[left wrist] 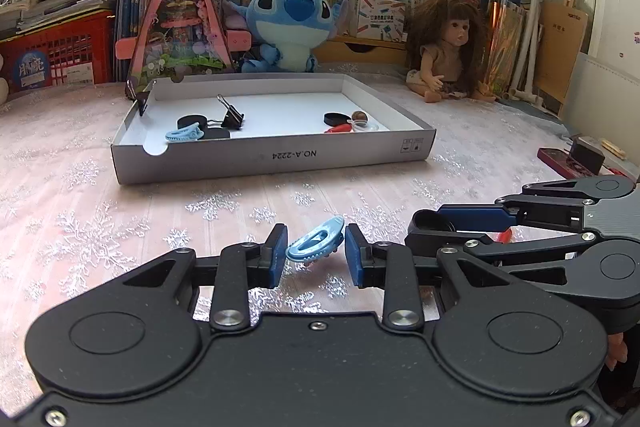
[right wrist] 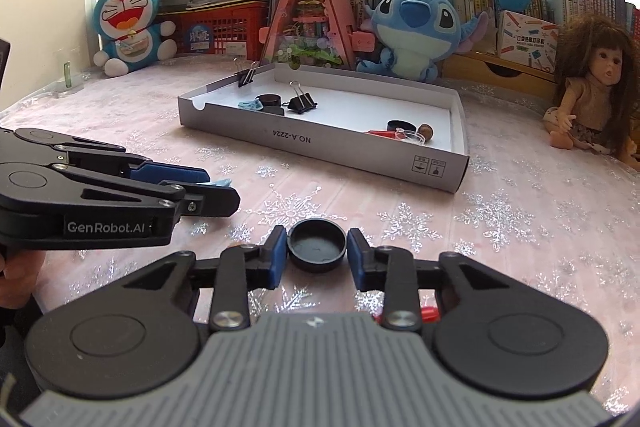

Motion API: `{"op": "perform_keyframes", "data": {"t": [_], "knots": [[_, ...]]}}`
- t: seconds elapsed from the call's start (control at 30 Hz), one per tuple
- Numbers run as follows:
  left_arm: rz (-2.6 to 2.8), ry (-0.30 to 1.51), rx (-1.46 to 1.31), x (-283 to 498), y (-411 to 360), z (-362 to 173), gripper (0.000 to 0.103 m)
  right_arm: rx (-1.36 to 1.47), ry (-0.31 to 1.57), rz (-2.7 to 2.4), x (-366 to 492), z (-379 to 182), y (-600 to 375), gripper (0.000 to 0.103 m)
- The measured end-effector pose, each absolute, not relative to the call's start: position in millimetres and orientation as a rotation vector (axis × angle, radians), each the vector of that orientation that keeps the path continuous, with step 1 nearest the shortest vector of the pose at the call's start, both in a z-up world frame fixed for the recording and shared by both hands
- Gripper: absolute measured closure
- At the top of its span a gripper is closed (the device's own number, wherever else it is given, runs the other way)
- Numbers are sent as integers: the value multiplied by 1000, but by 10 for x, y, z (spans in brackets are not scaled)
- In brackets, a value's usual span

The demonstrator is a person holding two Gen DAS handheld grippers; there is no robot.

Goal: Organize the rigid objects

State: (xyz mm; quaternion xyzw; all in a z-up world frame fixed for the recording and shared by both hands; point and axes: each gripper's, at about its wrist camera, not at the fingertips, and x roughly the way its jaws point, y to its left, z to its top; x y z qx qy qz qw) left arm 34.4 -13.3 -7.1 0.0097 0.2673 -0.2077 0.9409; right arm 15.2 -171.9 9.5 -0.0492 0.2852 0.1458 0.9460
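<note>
I hold the left hand-held gripper (left wrist: 316, 253) spread around the blue hair clip (left wrist: 316, 245), pads not yet touching; the clip sits tilted and may pivot out on closure. The right hand-held gripper (right wrist: 317, 253) brackets the black cap (right wrist: 317, 245) on the counter (right wrist: 500, 219), contact unclear (round rim, may squirt forward). The cardboard tray (left wrist: 280, 157) holds a blue clip, binder clips, black caps and a red item.

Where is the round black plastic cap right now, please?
In the right wrist view, the round black plastic cap sits between the right claw fingers, before the white cardboard tray.
</note>
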Motion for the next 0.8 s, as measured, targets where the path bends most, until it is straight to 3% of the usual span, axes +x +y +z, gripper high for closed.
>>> {"op": "perform_keyframes", "data": {"t": [0.8], "knots": [[-325, 477, 1, 840, 8, 351, 74, -87, 537, 189, 601, 393, -1814, 65]]}}
